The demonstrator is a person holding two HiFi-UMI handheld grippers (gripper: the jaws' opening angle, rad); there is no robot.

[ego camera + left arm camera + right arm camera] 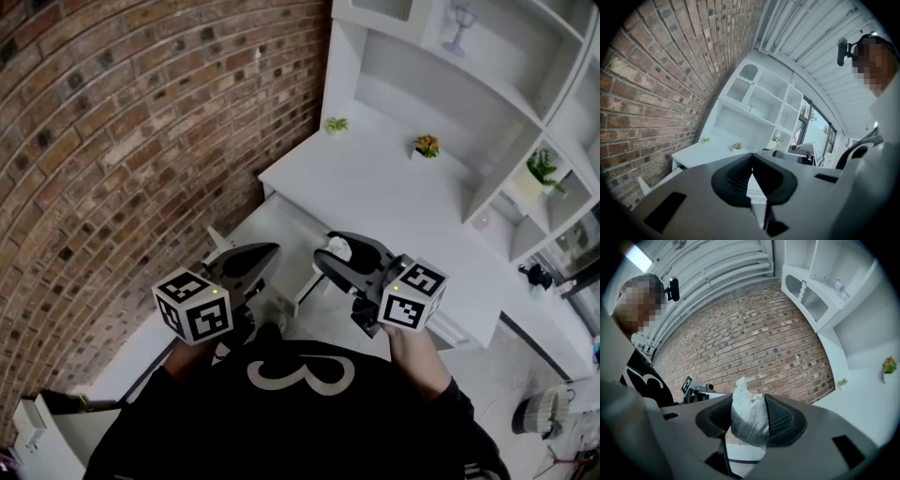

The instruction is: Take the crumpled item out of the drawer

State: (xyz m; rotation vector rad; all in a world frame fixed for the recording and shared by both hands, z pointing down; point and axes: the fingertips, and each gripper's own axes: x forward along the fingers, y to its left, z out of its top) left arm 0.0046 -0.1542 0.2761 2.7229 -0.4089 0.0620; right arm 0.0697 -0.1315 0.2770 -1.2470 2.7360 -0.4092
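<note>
My right gripper is shut on a white crumpled item and holds it in the air above the open white drawer of the desk. In the right gripper view the crumpled item sits wedged between the dark pads, its twisted top sticking up past them toward the brick wall. To the left and level with it, my left gripper is shut with nothing in it. In the left gripper view its tips meet, pointing at the desk and shelves.
A brick wall runs close along the left. White shelving rises behind the desk, with small potted plants on the desktop and a stemmed glass higher up. A white basket stands on the floor at right.
</note>
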